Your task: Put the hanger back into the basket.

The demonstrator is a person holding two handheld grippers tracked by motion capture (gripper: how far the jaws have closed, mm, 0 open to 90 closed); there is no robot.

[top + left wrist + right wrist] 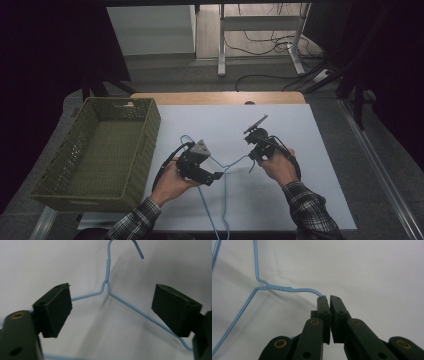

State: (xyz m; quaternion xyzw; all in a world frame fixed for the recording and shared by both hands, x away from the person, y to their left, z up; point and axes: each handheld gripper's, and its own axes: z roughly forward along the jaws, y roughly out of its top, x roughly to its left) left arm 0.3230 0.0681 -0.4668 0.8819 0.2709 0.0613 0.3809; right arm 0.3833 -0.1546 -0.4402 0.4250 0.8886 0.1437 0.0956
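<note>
On table [320,150], one hanger [223,172], one basket [100,150]

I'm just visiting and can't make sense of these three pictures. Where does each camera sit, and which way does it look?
High view: fixed above the person's side, looking forward and down on the white table, the green basket and both forearms.
Left gripper view: rides the left hand-held gripper, looking between its open jaws at the blue wire hanger.
Right gripper view: rides the right hand-held gripper, whose jaws are shut on the hanger's hook.
Shared: all three show the hanger's twisted neck.
</note>
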